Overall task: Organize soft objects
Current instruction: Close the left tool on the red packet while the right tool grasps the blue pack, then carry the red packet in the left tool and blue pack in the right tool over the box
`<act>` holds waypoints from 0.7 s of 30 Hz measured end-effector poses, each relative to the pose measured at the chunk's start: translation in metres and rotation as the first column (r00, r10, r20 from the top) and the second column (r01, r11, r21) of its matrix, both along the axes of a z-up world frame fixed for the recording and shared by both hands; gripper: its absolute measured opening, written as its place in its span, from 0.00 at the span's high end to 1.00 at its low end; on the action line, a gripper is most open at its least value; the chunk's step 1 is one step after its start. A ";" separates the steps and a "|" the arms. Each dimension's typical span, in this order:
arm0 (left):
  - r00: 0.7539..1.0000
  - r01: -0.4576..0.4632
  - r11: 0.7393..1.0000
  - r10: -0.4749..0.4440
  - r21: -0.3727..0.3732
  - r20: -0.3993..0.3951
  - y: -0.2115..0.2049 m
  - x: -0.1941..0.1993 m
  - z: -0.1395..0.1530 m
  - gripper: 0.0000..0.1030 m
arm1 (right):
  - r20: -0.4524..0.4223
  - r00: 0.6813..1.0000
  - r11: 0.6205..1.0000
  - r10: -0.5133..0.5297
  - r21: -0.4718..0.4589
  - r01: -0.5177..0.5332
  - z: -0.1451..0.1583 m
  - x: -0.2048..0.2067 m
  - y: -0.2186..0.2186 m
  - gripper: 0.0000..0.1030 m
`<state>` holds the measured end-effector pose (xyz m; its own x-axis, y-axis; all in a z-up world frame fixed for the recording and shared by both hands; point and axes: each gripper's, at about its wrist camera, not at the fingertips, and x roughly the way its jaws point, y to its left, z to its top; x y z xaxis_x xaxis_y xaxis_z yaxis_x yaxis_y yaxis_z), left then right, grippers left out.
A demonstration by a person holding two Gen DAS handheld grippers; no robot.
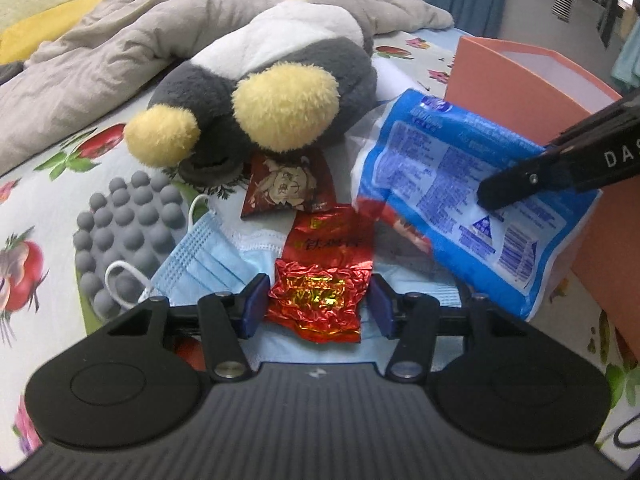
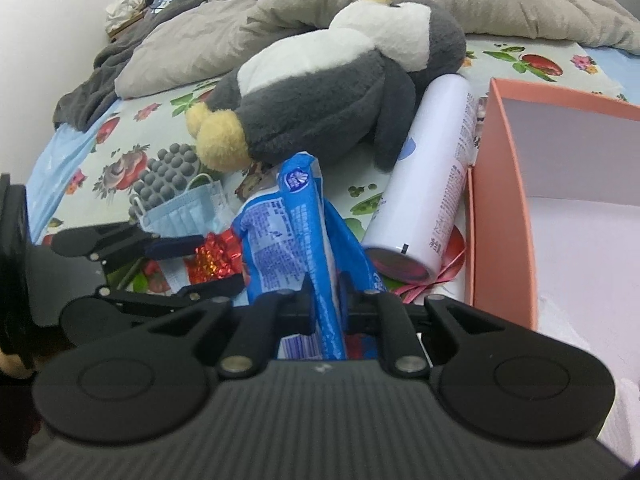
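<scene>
Fruit-print bedsheet [image 1: 60, 216], grey quilt [image 1: 120, 40] behind. Blue tissue pack [image 2: 304, 216] pinched tight in right gripper [image 2: 325, 300], held just beside the pink box [image 2: 500, 208]. Left gripper [image 1: 318, 300] straddles a red foil packet [image 1: 320, 300] lying on a face mask [image 1: 208, 256], jaws apart, pads not pressing; plush penguin [image 1: 280, 80] beyond.

Black ribbed claw [image 1: 318, 306] bodies, blue pads [image 1: 250, 306], silver pivot screws, white "DAS" lettering.
</scene>
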<state>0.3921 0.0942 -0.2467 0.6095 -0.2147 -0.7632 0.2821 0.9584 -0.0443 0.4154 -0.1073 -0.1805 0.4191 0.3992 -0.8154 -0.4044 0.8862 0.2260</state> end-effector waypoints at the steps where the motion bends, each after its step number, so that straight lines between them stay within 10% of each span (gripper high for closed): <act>1: 1.000 -0.015 1.000 0.015 -0.002 -0.003 0.000 -0.002 0.001 0.42 | 0.006 1.000 1.000 -0.003 -0.003 0.004 0.002 -0.001 -0.001 0.87; 21: 0.956 -0.293 0.954 0.294 -0.054 0.014 0.003 -0.066 0.062 0.42 | 0.034 0.996 0.996 -0.079 -0.028 0.080 0.021 -0.056 -0.026 0.87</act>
<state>0.3265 0.0967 -0.1850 0.6676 -0.0617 -0.7420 -0.0103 0.9957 -0.0920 0.3596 -0.1336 -0.1593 0.4754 0.3393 -0.8117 -0.3388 0.9221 0.1870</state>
